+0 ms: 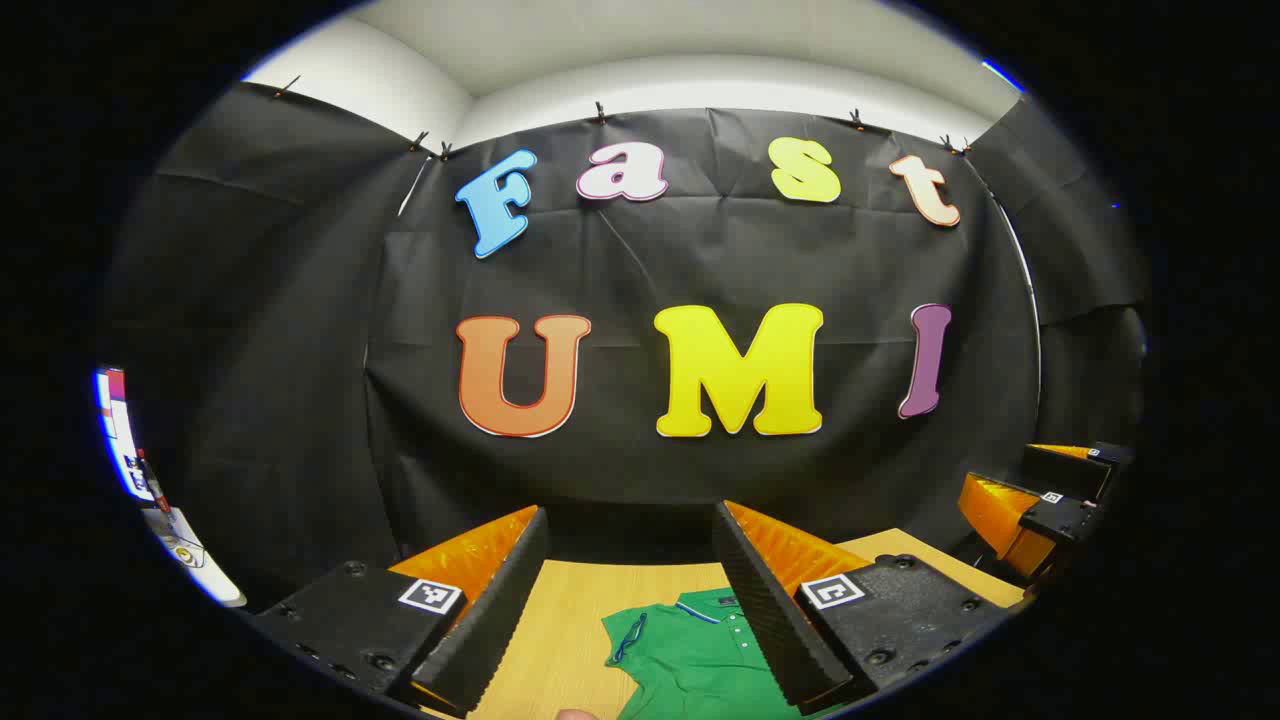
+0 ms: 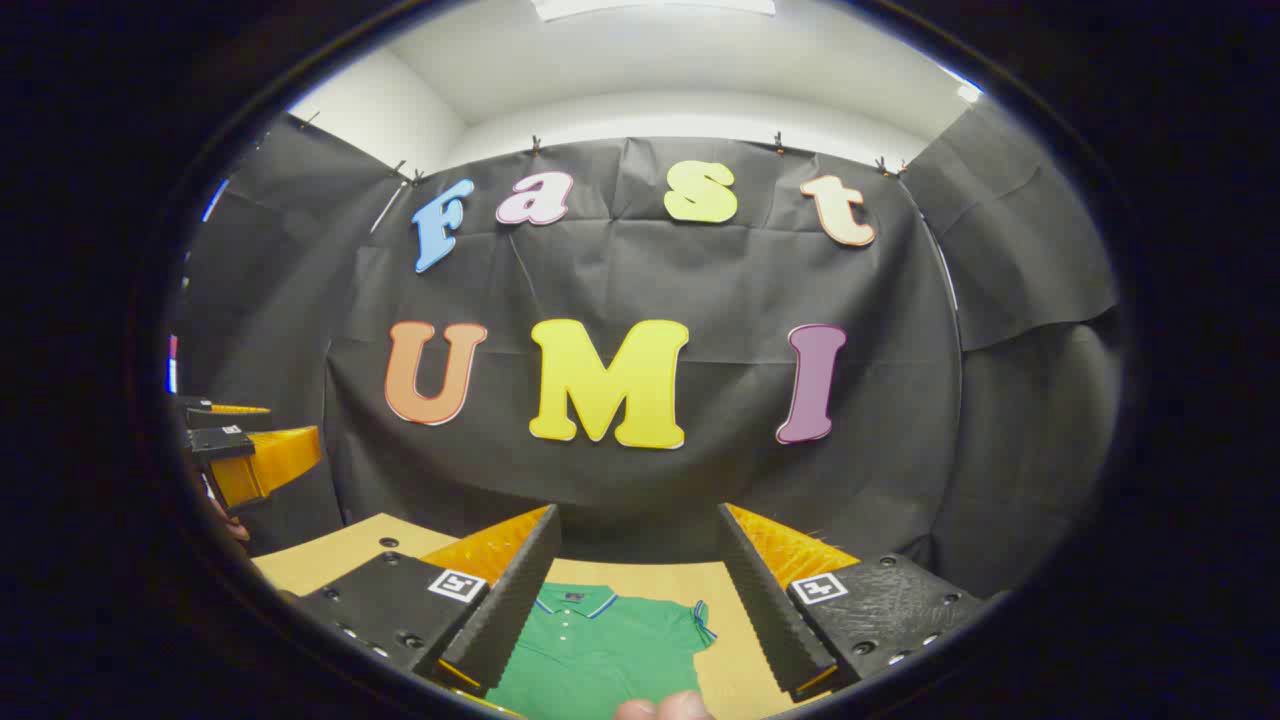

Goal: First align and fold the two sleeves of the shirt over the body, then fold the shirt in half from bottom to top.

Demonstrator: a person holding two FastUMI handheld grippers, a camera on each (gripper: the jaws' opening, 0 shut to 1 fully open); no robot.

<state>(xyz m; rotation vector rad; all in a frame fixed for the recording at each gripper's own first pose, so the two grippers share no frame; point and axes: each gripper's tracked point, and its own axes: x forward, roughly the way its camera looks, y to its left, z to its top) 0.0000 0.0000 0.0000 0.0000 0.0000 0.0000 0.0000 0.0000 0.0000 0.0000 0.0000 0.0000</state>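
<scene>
a green polo shirt [image 1: 690, 655] lies flat on a light wooden table [image 1: 570, 620]. it has a collar with a thin blue line, and blue trim at the ends of its short sleeves. the collar points to the far side, toward the black cloth wall [image 1: 700, 260].

in the left gripper view, the left gripper [image 1: 632, 610] hangs in the air above the table. its two fingers are spread wide apart and hold nothing. the shirt's collar and one sleeve [image 1: 625, 635] show between the fingers, low down. part of the shirt is hidden behind the finger on the right of that view. the other gripper [image 1: 1050, 505] shows at the far right edge of this view, also up in the air.

in the right gripper view, the right gripper [image 2: 632, 600] is up above the table [image 2: 330, 555] too. its fingers are wide apart and nothing is between them to grip. the shirt [image 2: 600, 645] lies under it, with the collar and the other sleeve [image 2: 700, 620] in sight. the sleeve sticks out flat to the side, not folded over the body. at the left edge of this view the left gripper [image 2: 240, 450] floats, and i cannot tell from here how its fingers stand.

a bit of a person's hand [image 2: 665, 707] peeks in at the near bottom edge.

neither gripper touches the shirt.
</scene>
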